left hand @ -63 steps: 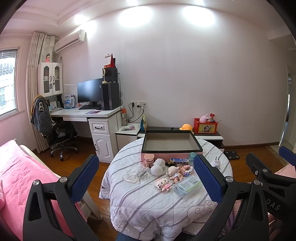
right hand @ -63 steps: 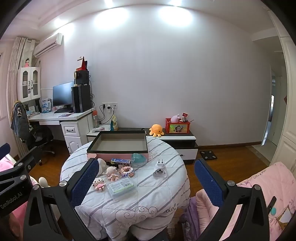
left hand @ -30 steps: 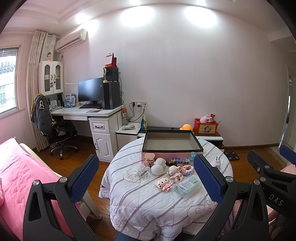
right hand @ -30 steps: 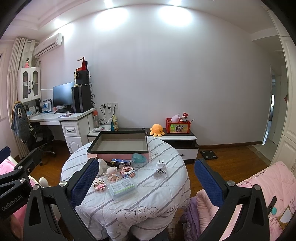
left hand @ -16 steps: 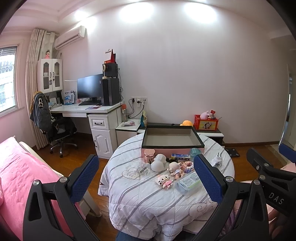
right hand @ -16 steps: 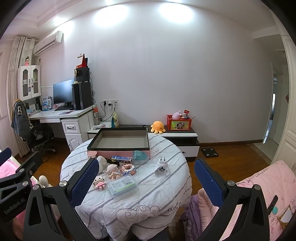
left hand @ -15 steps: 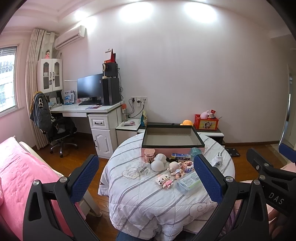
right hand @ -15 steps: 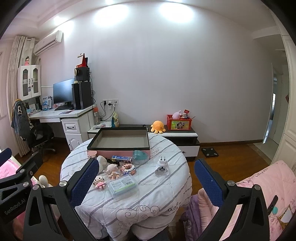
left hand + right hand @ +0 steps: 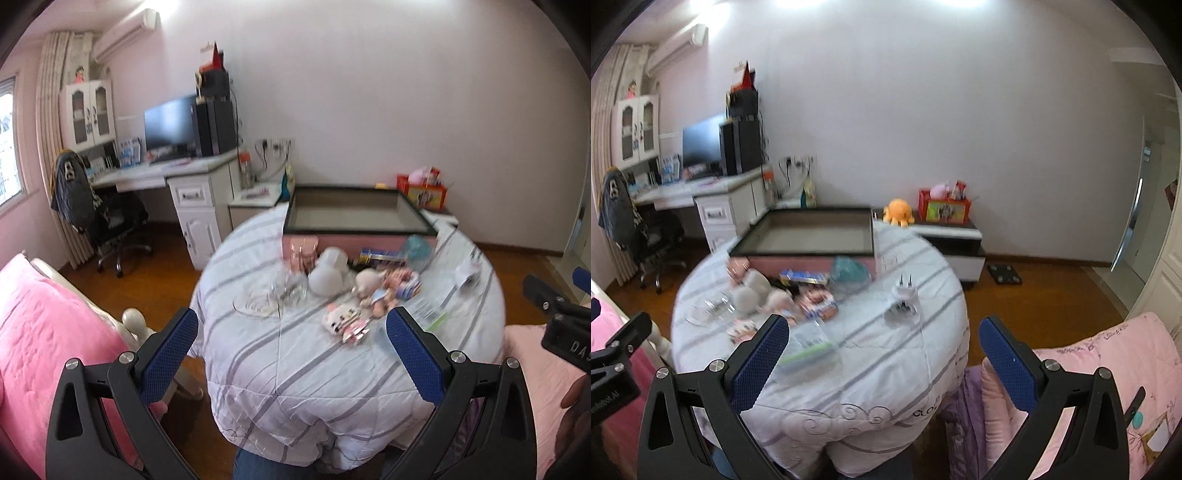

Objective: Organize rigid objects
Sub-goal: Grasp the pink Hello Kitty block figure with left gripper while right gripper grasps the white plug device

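Beyond my left gripper (image 9: 291, 341) the round surface (image 9: 332, 369) curves away under a quilted white cloth with grey stripes, its near edge falling in soft folds to the wooden floor (image 9: 177, 266). Both pairs of fingers stand wide apart with nothing between their blue textured pads. On the left a pink bed (image 9: 40, 332) sits close to the surface rim, leaving only a narrow strip of floor; on the right, past my right gripper (image 9: 882, 341), a pink quilt (image 9: 1108, 362) crowds the near edge, while the far right floor lies open up to a low cabinet (image 9: 953, 236).

Against the frames from half a second ago, both cameras now look from nearer and tilt more downward, the surface fills more of each view, and everything is smeared by motion blur.

At the far side a shallow rectangular tray (image 9: 358, 214) with dark rim and pink wall lies flat, and I see nothing inside it. The small rigid objects lie in a loose cluster just in front of it: a pink cylindrical cup (image 9: 303, 251), a white rounded piece (image 9: 327, 275), a clear glass item (image 9: 291, 290), a flat blue box (image 9: 380, 254), a teal translucent piece (image 9: 419, 249), small dolls (image 9: 384, 288), a blocky pink-and-white toy (image 9: 343, 321) and a clear flat case (image 9: 809, 347). A white plug adapter (image 9: 903, 299) lies apart to the right.
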Motion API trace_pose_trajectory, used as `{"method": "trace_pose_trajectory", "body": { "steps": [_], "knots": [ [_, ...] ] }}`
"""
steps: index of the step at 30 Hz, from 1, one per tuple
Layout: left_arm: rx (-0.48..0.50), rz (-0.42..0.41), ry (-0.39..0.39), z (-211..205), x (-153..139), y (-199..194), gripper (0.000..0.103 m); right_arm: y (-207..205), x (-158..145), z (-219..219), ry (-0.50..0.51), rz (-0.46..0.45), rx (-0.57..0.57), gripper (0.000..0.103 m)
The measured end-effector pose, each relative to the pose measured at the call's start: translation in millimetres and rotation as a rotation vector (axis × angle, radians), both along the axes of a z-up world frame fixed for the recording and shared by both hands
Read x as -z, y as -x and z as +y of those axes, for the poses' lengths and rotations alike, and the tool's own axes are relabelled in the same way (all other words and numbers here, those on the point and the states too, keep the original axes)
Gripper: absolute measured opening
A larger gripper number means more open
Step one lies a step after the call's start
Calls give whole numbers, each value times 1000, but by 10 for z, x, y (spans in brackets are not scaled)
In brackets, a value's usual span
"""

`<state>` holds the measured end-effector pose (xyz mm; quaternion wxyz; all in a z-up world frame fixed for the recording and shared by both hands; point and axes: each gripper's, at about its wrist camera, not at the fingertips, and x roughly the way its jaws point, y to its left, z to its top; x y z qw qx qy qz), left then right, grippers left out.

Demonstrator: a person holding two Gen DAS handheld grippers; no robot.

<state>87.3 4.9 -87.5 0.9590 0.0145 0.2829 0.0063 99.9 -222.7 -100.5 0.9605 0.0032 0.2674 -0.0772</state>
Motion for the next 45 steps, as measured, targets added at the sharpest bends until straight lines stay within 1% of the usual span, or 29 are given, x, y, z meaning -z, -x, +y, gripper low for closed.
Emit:
{"method": "trace_pose_trajectory", "body": {
  "steps": [5,8,9,14,15,17,21,25,28,32,33,34,35,36,37,38,39,41,42,45],
  "knots": [
    [26,94,-1,-55,347,-384,103,-419,366,-122,22,134,-15,103],
    [52,166,-1,-112,594,-678,103,-673,521,-223,8,180,-1,103],
    [57,192,2,-129,659,-757,103,-721,546,-250,17,197,3,103],
    [67,285,39,-175,948,-1075,103,-1081,747,-366,15,261,8,103],
    [64,294,40,-190,982,-1120,103,-1119,770,-375,13,267,7,103],
    [71,306,67,-197,1037,-1190,103,-1223,835,-397,-3,280,2,103],
    [68,316,99,-220,1059,-1285,103,-1354,898,-470,-34,282,18,103],
    [75,341,92,-290,1154,-1374,103,-1512,947,-531,-51,288,31,103],
    [73,332,72,-369,1195,-1379,103,-1619,990,-575,-48,297,38,103],
    [80,324,83,-376,1198,-1386,102,-1744,1042,-628,-30,306,42,102],
    [84,321,87,-369,1191,-1395,100,-1779,1065,-632,-39,312,30,98],
    [92,318,90,-361,1182,-1405,94,-1789,1073,-653,-33,316,26,91],
    [96,318,93,-349,1174,-1420,87,-1816,1097,-648,-42,323,17,87],
    [101,316,100,-338,1165,-1441,83,-1835,1119,-638,-47,328,9,75],
    [105,316,106,-327,1153,-1464,72,-1852,1148,-634,-49,338,4,63],
    [112,316,110,-316,1143,-1490,66,-1861,1168,-637,-49,340,0,60],
    [122,319,114,-305,1142,-1501,63,-1845,1170,-659,-40,336,-2,56],
    [133,316,124,-281,1133,-1522,50,-1844,1167,-646,-53,330,-8,57],
    [136,316,129,-262,1130,-1526,48,-1844,1164,-651,-62,328,-13,56],
    [145,314,153,-215,1120,-1527,48,-1832,1149,-663,-73,323,-31,56]
  ]
}}
